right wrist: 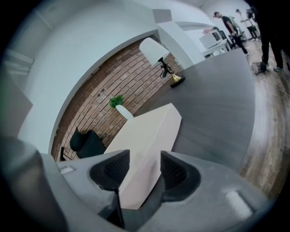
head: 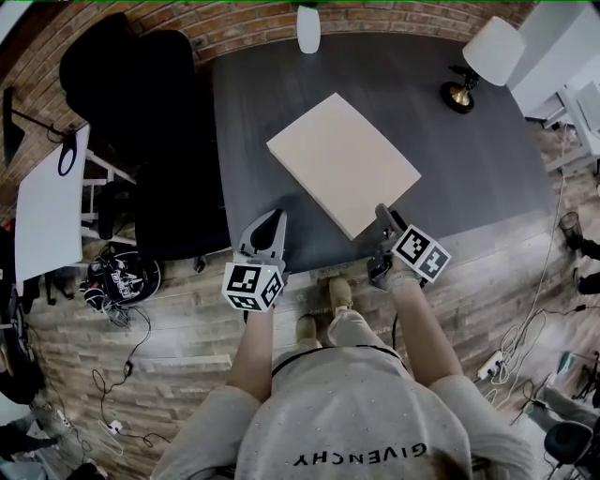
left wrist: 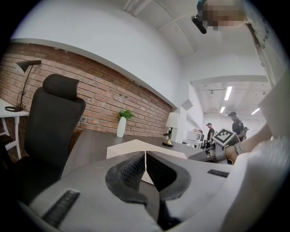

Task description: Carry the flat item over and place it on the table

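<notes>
The board [head: 342, 164] lies flat on the worktop [head: 469, 159], with one corner toward me. My right hand-held gripper [head: 384, 220] is just at that corner, its jaws half apart and not pressing on the board. My left hand-held gripper [head: 272, 225], left of the board, has its jaws together and holds nothing. Behind the board stand a vase [head: 308, 28] and a lamp [head: 487, 56].

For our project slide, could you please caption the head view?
Beige board flat on the dark table; left gripper shut nearby, right gripper, jaws apart, at its near corner.
</notes>
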`<state>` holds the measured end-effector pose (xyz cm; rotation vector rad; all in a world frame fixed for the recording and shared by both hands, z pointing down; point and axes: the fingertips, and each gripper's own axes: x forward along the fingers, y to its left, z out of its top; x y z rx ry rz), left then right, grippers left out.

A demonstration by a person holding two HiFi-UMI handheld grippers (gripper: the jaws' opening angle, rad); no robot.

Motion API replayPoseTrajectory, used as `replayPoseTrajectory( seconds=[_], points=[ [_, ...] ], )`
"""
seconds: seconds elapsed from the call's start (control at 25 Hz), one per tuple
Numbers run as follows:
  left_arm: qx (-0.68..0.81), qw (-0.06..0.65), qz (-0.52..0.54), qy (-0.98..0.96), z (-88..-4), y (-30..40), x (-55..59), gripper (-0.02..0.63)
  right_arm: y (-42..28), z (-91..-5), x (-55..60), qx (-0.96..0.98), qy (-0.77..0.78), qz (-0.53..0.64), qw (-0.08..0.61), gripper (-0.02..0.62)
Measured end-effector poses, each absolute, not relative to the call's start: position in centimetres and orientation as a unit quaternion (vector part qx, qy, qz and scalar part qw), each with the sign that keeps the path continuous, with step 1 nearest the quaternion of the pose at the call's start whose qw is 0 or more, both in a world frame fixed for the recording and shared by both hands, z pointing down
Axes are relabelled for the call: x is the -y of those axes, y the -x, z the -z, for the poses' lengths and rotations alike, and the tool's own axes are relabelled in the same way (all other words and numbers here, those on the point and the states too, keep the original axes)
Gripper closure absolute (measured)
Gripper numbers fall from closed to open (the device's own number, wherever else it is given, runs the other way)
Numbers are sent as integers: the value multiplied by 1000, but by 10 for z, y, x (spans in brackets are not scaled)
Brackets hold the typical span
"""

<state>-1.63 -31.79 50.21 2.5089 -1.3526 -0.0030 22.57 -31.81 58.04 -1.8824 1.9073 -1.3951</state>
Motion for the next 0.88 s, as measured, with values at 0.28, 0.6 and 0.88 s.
replayPoseTrajectory(
  seconds=[0.28,0.6,0.88],
  points=[
    [455,139,2,-879,-496,7,310,600,-230,-564,303,-651,615,438,77,490],
    [445,131,3,-886,-487,1,299,600,-232,-547,284,-678,620,389,60,580],
    [437,122,6,-891,-476,-3,287,600,-225,-521,269,-720,612,325,37,594]
  ],
)
